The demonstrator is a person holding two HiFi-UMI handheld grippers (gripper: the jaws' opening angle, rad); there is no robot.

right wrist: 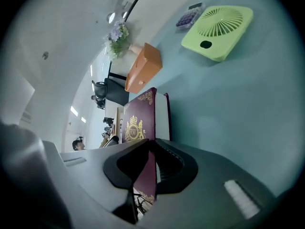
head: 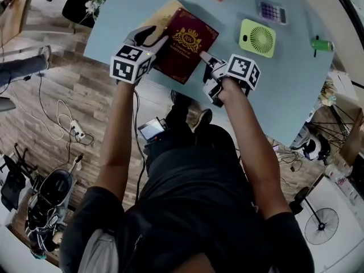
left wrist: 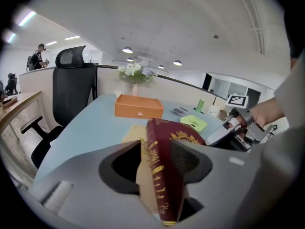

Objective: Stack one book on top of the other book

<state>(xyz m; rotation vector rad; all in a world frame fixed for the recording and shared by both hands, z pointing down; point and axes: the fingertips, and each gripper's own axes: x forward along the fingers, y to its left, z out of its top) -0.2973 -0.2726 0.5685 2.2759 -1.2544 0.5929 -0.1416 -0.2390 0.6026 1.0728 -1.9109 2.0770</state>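
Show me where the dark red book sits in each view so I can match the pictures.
Head view: red book upper centre, cover up.
Left gripper view: red book bottom centre, spine-on between the jaws.
Right gripper view: red book centre-left, its near edge between the jaws.
Shared landmark: green fan.

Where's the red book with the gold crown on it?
In the head view, the red book is at the table's near edge, left of the green fan, over the tan book, with the left gripper and right gripper gripping it.
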